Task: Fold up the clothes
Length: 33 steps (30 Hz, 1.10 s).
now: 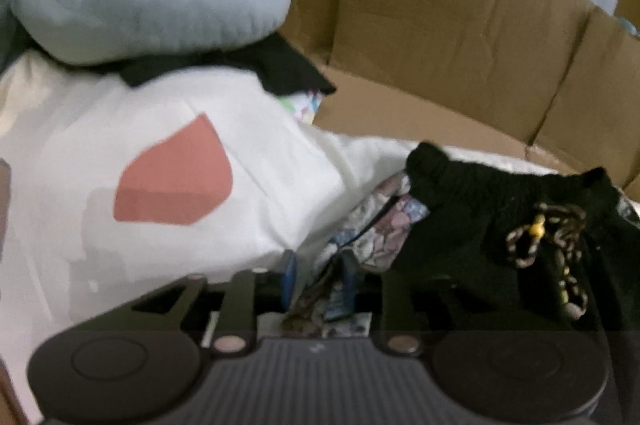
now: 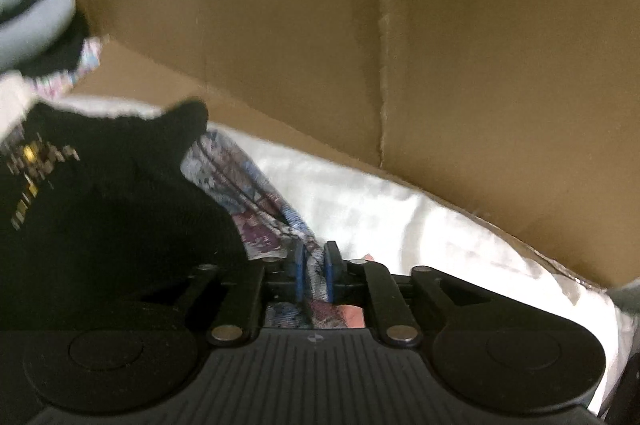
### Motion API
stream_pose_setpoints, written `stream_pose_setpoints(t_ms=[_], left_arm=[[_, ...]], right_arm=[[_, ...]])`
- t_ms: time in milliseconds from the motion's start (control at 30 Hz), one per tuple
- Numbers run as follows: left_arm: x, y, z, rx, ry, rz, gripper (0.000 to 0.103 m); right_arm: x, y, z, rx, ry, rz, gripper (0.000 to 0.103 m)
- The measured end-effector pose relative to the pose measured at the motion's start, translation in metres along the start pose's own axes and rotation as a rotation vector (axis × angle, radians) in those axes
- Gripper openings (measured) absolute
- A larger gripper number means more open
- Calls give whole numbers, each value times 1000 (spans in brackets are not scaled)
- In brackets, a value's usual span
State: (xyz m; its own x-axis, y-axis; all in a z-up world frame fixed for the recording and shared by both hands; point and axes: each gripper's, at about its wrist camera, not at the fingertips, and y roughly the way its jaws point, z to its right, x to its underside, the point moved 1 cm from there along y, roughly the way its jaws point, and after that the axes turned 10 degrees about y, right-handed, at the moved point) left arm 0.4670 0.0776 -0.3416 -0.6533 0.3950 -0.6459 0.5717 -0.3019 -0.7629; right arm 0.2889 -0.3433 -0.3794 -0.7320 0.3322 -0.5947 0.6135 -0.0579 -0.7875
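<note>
Blue pads of the right tongs point(image 2: 315, 275) sit nearest the lens, drawn narrow and pinching a bunched strip of the patterned cloth point(image 2: 256, 193). That cloth runs out from under the black garment point(image 2: 100, 209), which lies just left of it on the white bedding point(image 2: 400, 221). From the other wrist, the left tongs point(image 1: 318, 283) are also narrow, with the same patterned cloth point(image 1: 380, 233) gathered between their pads; whether they press firmly is blurred, though it looks like a grip. Behind the black garment point(image 1: 480, 225) stands a cardboard box wall point(image 1: 440, 25), and left of it a grey neck pillow point(image 1: 152, 1) rests on a white pillow point(image 1: 140, 145). Folding seems barely started: the cloth is crumpled and nothing lies flat or stacked.
</note>
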Motion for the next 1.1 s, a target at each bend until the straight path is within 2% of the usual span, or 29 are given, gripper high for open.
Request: stream_pose_setpoints(t_ms=[33,67,100,167,400,600,733,833,900,1033,1100], left_arm=[[-1,-6,1,9,2,8,36],[-1,-12,3,18,4,16,39],[-2,-18,4,19,7,25,41],[2,-30,2,15,-1,39,44],[26,-59,-7,-9,-8,1,43],[57,-81,-16,-28,-55,-33,41],[80,-95,-21,-48,-107,-46,39],[93,-102,-25,-44,-141,-74,38],[99,-107,-23,-43,-120,-79,38],[112,-104,-24,-54,-100,-144,26],[120,-97,-28,-68,-107,-193,26]], right_arm=[[-1,-8,6,-14,20,16,20],[-3,-17,11,-28,39,32,31],[-3,-25,17,-52,53,40,37],[-3,-41,27,-86,65,50,37],[14,-77,54,-60,47,21,37],[57,-83,64,-14,70,-73,36],[90,-80,62,10,38,-123,36],[105,-84,64,39,40,-132,35],[108,-88,67,61,49,-135,35],[114,-96,70,114,31,-137,35],[114,-101,75,129,54,-139,35]])
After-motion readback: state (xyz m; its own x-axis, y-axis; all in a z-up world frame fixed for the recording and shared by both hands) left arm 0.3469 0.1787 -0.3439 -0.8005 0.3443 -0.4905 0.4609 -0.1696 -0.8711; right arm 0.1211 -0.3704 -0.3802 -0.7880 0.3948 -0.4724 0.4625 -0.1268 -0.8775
